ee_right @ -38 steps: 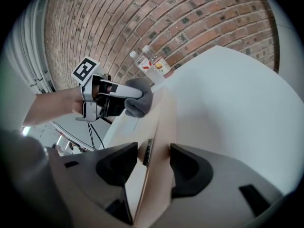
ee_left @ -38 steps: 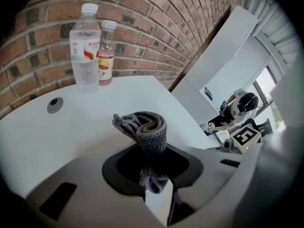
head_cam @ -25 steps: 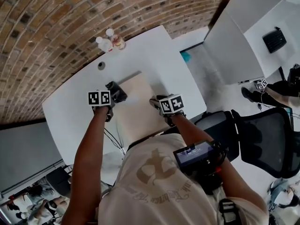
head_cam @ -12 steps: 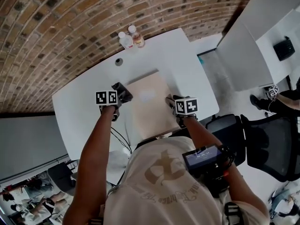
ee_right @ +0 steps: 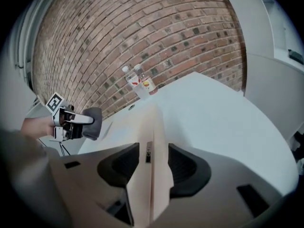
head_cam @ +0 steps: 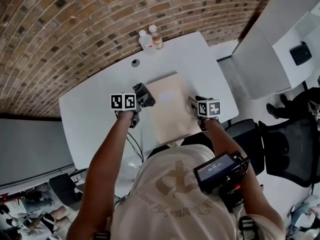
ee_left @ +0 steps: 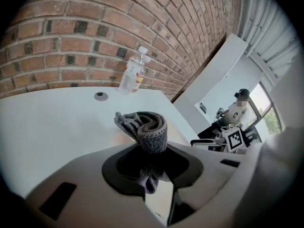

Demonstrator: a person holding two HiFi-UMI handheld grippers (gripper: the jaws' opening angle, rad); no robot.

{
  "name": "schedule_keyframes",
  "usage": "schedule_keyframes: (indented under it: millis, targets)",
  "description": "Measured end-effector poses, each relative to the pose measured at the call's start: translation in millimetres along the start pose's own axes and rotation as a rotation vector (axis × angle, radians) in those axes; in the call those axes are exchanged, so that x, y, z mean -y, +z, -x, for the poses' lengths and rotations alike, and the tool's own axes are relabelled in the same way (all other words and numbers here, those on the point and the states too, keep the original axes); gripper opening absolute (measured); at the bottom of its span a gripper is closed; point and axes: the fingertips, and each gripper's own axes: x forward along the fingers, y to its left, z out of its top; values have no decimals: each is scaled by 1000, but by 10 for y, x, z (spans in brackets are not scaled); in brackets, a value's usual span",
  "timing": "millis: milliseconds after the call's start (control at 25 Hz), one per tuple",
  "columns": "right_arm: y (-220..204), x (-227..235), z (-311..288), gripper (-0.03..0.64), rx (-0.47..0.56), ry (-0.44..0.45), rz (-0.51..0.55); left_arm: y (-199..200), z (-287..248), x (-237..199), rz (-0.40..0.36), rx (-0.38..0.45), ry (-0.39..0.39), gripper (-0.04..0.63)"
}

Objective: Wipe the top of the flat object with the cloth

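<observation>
A flat beige board [head_cam: 167,106] lies on the white table [head_cam: 90,114]. My left gripper [head_cam: 141,97] is at the board's left edge, shut on a rolled grey cloth [head_cam: 146,93]. In the left gripper view the cloth [ee_left: 149,127] sticks up from between the jaws of that gripper [ee_left: 151,151]. My right gripper [head_cam: 192,104] is at the board's right edge. In the right gripper view the board's edge [ee_right: 154,141] stands between the jaws of that gripper [ee_right: 153,163]. They are closing, with narrow gaps still at the pads.
Two plastic bottles [head_cam: 150,39] stand at the table's far edge by the brick wall, a round grommet [head_cam: 135,62] near them. A black office chair [head_cam: 290,149] is at the right. A cable [head_cam: 131,146] hangs off the table's near side.
The head view has swung, so the table sits further right. My right gripper has slid along the board's right edge. The left gripper keeps the cloth at the left edge.
</observation>
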Motion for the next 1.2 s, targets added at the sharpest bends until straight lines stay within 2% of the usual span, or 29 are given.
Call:
schedule_keyframes:
  millis: [80,280,520,840,920,1080,1200]
  targets:
    - [4,1,90,195,13,-8,-1,-28,-54,201,-16,-2,-54,104]
    - [-237,-51,176,189,-37,78,-38,-113,-244,676,-36,-17,-131,104]
    - [-388,-59,118,186,-123,153,0,-87,-524,1049,-31,-43,-149,104]
    - [-409,-71,82,181,-172,213,27,-28,-1067,1308,-42,-102,-151,104]
    - [-394,-67,73,181,-166,221,24,-5,-1207,1369,-66,-116,-153,104]
    - [-401,-57,66,181,-159,238,26,-24,-1439,1510,-175,-163,-157,104]
    - [-406,-51,61,182,-164,246,37,-58,-1526,1508,-207,-190,-131,104]
